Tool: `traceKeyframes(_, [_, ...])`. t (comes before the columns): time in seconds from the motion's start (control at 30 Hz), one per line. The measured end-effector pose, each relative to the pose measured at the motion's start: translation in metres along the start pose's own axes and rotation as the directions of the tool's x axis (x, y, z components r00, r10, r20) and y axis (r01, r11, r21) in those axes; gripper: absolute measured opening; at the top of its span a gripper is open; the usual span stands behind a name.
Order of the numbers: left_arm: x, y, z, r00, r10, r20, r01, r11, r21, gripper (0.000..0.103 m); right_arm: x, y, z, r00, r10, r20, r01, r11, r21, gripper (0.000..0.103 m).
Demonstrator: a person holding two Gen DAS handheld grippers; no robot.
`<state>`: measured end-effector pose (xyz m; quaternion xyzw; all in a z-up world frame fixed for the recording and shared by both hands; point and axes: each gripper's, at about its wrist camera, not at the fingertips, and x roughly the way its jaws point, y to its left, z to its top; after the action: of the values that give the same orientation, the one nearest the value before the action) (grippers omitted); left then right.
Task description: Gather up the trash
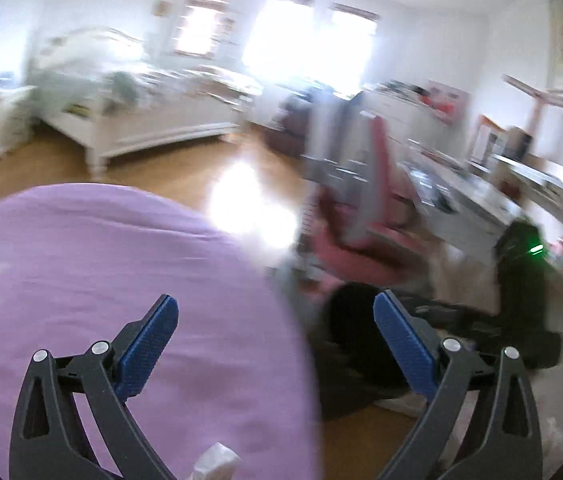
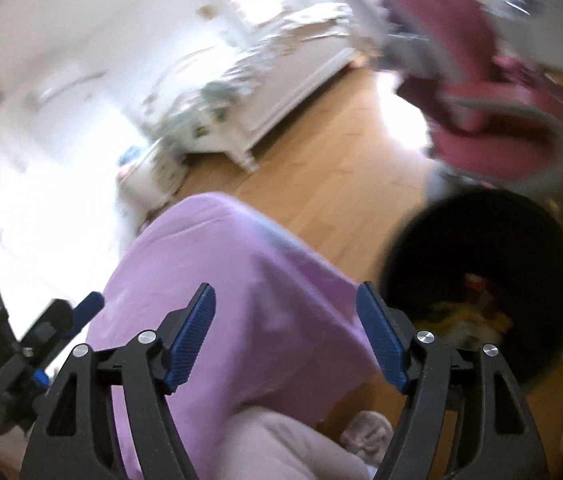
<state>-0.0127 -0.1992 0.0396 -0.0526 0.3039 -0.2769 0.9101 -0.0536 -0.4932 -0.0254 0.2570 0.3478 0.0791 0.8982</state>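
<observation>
Both your left gripper [image 1: 275, 344] and right gripper [image 2: 285, 334] gape empty; steer the right one toward the crumpled tissue [image 2: 367, 434] just below its fingers.

Matt lilac cloth [image 1: 101, 280], glossy wood floor [image 1: 169, 176]

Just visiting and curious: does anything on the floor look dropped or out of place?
Yes. A crumpled white tissue lies on the wooden floor beside the black bin, not in it. The bin already holds scraps. Both claws are open and empty.
</observation>
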Motion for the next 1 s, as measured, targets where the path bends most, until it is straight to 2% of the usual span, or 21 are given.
traceKeyframes(0.07, [-0.021, 0.035, -0.004, 0.994, 0.111, 0.022, -0.110, 0.993, -0.036, 0.098, 0.015, 0.044, 0.002, 1.000, 0.023, 0.000, -0.023, 0.995, -0.095, 0.088])
traceKeyframes(0.1, [-0.027, 0.047, -0.006, 0.988, 0.153, 0.025, -0.152, 0.987, -0.053, 0.098, 0.022, 0.065, 0.002, 0.999, 0.033, 0.004, -0.032, 0.990, -0.137, 0.089])
traceKeyframes(0.13, [-0.034, 0.061, -0.008, 0.978, 0.205, 0.026, -0.203, 0.976, -0.074, 0.098, 0.028, 0.083, 0.002, 0.999, 0.040, 0.006, -0.038, 0.984, -0.173, 0.093])
traceKeyframes(0.17, [-0.043, 0.078, -0.011, 0.961, 0.275, 0.026, -0.271, 0.957, -0.101, 0.098, 0.039, 0.110, 0.000, 0.999, 0.052, 0.008, -0.049, 0.974, -0.220, 0.098])
traceKeyframes(0.27, [-0.063, 0.108, -0.017, 0.928, 0.371, 0.047, -0.359, 0.919, -0.163, 0.098, 0.071, 0.163, -0.007, 0.996, 0.087, -0.022, -0.090, 0.948, -0.305, 0.098])
traceKeyframes(0.37, [-0.080, 0.135, -0.025, 0.899, 0.431, 0.081, -0.404, 0.886, -0.227, 0.098, 0.100, 0.202, -0.016, 0.998, 0.063, -0.003, -0.060, 0.926, -0.374, 0.098])
traceKeyframes(0.47, [-0.086, 0.148, -0.031, 0.877, 0.470, 0.096, -0.436, 0.865, -0.250, 0.098, 0.121, 0.234, -0.026, 0.998, 0.030, 0.056, -0.003, 0.901, -0.434, 0.098])
traceKeyframes(0.53, [-0.083, 0.156, -0.032, 0.871, 0.481, 0.098, -0.445, 0.858, -0.255, 0.098, 0.138, 0.248, -0.030, 0.996, -0.012, 0.083, 0.048, 0.889, -0.455, 0.098])
traceKeyframes(0.63, [-0.074, 0.163, -0.032, 0.856, 0.508, 0.097, -0.473, 0.845, -0.250, 0.098, 0.154, 0.258, -0.040, 0.993, -0.018, 0.115, 0.070, 0.880, -0.469, 0.098])
traceKeyframes(0.73, [-0.073, 0.169, -0.036, 0.861, 0.500, 0.099, -0.463, 0.848, -0.259, 0.098, 0.159, 0.258, -0.051, 0.984, -0.026, 0.178, 0.112, 0.863, -0.492, 0.098])
traceKeyframes(0.87, [-0.073, 0.174, -0.040, 0.848, 0.519, 0.106, -0.478, 0.837, -0.265, 0.098, 0.159, 0.259, -0.060, 0.963, -0.028, 0.267, 0.163, 0.852, -0.498, 0.098])
traceKeyframes(0.93, [-0.074, 0.179, -0.044, 0.856, 0.509, 0.095, -0.469, 0.840, -0.273, 0.098, 0.153, 0.261, -0.062, 0.949, -0.012, 0.317, 0.177, 0.849, -0.498, 0.098])
traceKeyframes(1.0, [-0.073, 0.182, -0.044, 0.864, 0.496, 0.087, -0.456, 0.843, -0.285, 0.098, 0.149, 0.261, -0.065, 0.944, -0.002, 0.331, 0.181, 0.840, -0.512, 0.098])
